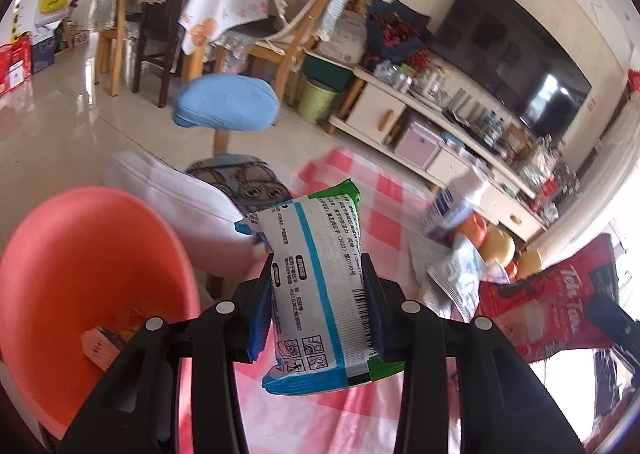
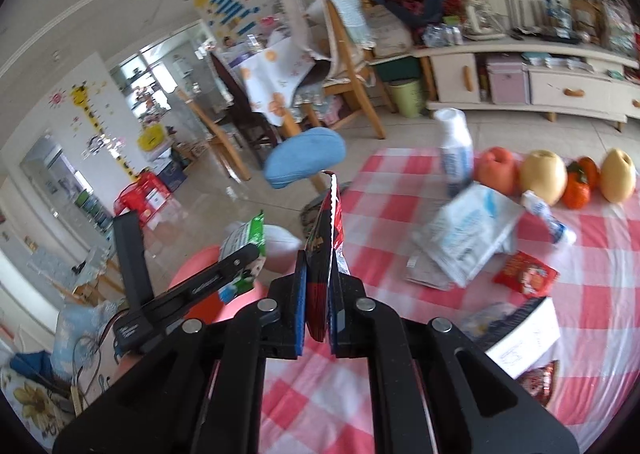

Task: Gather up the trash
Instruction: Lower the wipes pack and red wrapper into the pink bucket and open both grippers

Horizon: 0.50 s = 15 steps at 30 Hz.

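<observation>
Packet (image 1: 316,286), white with blue stripe, green ends

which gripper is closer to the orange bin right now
Left. The left gripper, shut on a blue-and-white packet, sits right beside the orange bin. The right gripper, shut on a red wrapper, is farther out over the checked tablecloth.

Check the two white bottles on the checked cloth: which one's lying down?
The small bottle by the pale yellow fruit lies on its side. The taller bottle beside the orange-pink fruit stands upright.
</observation>
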Available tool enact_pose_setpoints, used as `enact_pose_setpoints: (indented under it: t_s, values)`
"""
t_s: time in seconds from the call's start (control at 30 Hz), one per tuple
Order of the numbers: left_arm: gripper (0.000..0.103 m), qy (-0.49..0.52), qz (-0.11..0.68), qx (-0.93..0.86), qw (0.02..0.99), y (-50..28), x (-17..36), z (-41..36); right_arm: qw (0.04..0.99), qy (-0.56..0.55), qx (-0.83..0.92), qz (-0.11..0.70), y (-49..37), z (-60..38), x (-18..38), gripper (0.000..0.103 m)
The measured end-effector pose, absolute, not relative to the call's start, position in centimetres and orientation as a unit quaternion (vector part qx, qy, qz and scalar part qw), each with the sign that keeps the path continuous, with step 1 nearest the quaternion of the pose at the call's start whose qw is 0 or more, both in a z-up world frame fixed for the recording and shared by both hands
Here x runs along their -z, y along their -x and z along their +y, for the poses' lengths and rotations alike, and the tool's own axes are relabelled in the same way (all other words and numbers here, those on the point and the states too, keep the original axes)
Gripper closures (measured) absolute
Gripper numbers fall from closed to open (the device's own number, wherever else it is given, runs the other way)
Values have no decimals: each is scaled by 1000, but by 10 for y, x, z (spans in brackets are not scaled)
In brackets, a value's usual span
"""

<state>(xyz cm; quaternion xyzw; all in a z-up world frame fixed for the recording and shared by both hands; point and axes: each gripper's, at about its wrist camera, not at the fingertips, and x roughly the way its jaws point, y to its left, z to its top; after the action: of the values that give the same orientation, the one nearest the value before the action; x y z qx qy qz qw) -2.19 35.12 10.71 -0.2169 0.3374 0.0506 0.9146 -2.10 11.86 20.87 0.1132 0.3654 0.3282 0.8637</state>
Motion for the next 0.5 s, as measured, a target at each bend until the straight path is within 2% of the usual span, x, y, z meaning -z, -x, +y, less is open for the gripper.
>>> enact_pose_setpoints:
  t_s: [0.23,0.5]
  values:
    - [62,244,320,-105,910,42,-112,407,843,-84,-388,365,43,185,-219,93]
    - [62,283,306,-180,891,68,-106,476,808,-54,-440,389,55,273,-201,93]
